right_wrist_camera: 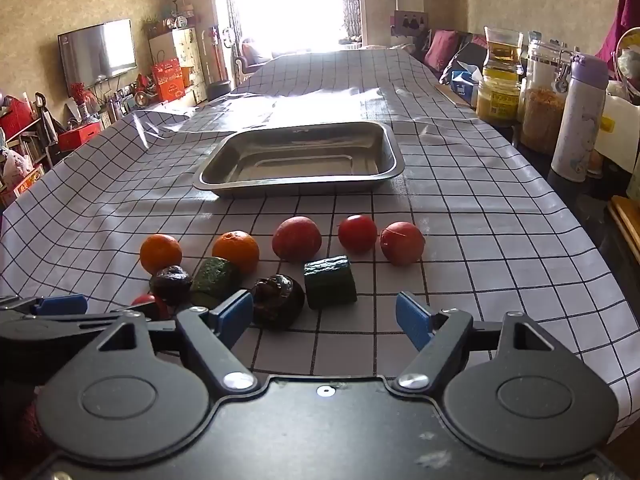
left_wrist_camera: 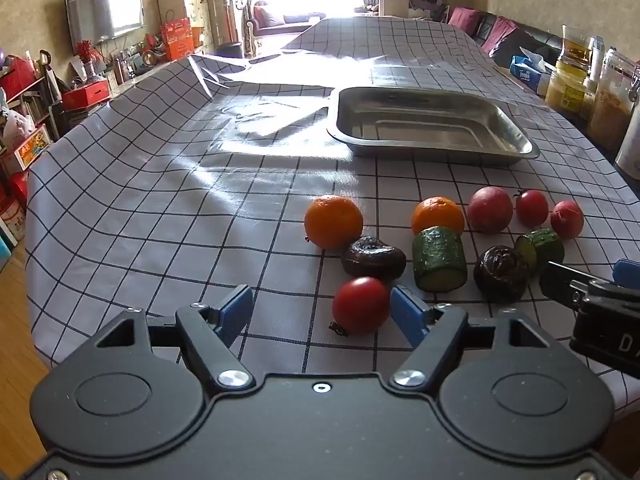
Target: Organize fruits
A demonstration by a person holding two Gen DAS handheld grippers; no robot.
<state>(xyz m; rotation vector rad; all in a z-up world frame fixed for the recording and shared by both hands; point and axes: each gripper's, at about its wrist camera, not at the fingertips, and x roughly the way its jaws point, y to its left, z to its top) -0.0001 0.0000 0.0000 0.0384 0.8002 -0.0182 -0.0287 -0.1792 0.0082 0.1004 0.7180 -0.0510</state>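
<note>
Nothing sorted yet: from my remote seat, the steel tray (right_wrist_camera: pixel 298 160) sits bare on the checked tablecloth (left_wrist_camera: pixel 160 200), well beyond the produce. All of it lies loose in front of me: two oranges (left_wrist_camera: pixel 333 221), red tomatoes (left_wrist_camera: pixel 361 305), a reddish round fruit (right_wrist_camera: pixel 297 238), two cucumber chunks (right_wrist_camera: pixel 330 282) and two dark, wrinkled fruits (left_wrist_camera: pixel 373 258). My left gripper (left_wrist_camera: pixel 322 314) hangs with jaws spread wide, the nearest tomato between its blue pads but unpinched. My right gripper (right_wrist_camera: pixel 326 316) is likewise spread, holding nothing, just short of a dark fruit. By my reckoning, every piece remains to be moved.
</note>
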